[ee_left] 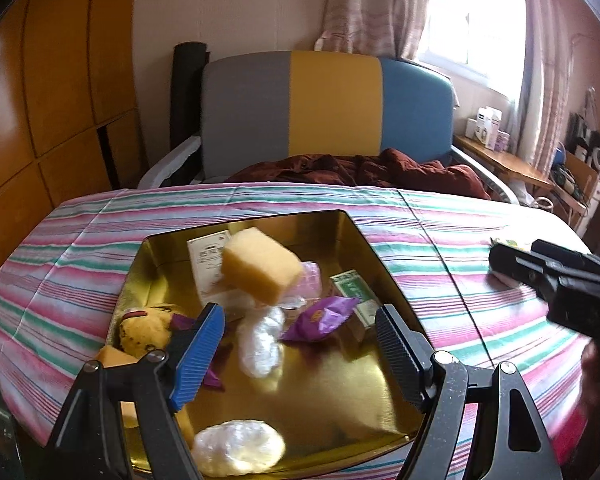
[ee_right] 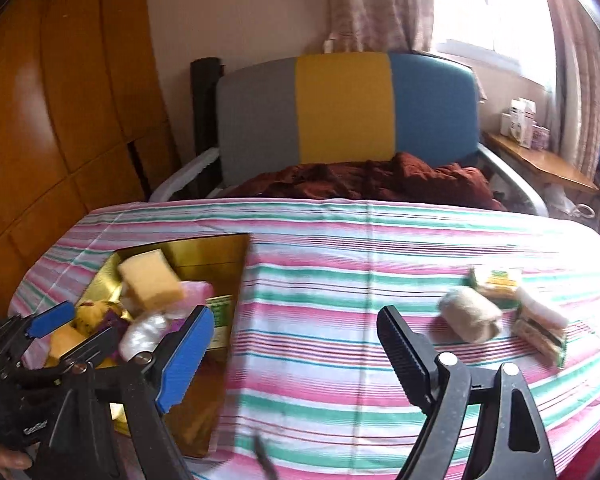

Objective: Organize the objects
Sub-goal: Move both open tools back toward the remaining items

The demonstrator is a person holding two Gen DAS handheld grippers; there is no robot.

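The left gripper [ee_left: 300, 344] hangs with jaws apart and empty over the gold tin [ee_left: 340, 400], where the yellow sponge [ee_left: 260, 268] tops the collected items. The right gripper [ee_right: 296, 344], also apart and empty, faces the unsorted beige roll [ee_right: 470, 316] at right of frame, likely next.

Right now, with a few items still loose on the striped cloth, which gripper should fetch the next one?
Right. The right gripper hangs open over the cloth, with the beige roll and packets just ahead of it. The left gripper sits open over the gold tin.
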